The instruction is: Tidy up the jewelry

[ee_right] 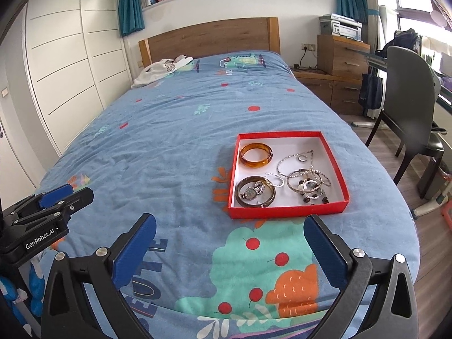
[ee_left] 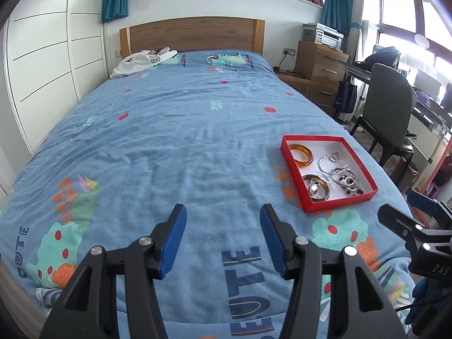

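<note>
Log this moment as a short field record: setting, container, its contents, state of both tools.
setting: bed with blue patterned cover
container: red box, open-topped, lying on the cover
contents: amber bangle at the far left corner; watch lying inside a dark bangle; silver chains and bracelets tangled on the right
left tool: open, nothing between its fingers, over bare cover
right tool: open wide, nothing held, just short of the box
</note>
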A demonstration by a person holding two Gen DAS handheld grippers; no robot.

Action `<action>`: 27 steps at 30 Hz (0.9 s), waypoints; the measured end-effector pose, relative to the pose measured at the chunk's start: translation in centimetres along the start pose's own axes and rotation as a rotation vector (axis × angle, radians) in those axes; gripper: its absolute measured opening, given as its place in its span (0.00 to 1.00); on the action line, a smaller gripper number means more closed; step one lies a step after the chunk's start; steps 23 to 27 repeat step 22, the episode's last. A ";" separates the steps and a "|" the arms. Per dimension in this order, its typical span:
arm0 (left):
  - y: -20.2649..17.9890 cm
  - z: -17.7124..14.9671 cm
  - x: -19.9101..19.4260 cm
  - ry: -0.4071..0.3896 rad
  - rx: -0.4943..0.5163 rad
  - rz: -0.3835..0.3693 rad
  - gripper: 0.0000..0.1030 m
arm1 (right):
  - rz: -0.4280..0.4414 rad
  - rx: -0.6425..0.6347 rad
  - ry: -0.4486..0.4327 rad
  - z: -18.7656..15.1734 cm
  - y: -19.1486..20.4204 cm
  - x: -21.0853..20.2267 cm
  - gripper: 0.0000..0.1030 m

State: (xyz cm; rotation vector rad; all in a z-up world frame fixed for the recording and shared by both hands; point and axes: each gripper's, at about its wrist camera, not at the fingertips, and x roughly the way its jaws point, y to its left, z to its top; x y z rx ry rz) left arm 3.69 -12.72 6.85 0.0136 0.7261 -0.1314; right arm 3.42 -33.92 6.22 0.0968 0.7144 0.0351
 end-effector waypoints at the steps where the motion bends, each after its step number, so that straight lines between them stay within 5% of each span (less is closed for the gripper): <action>1: 0.0 0.0 -0.3 0.000 -0.003 -0.001 0.51 | 0.000 0.001 -0.004 0.0 0.1 -0.4 0.99; 27: 0.9 -0.4 -3.6 -0.045 -0.008 0.003 0.53 | -0.030 0.037 -0.032 -1.0 -1.5 -2.9 0.99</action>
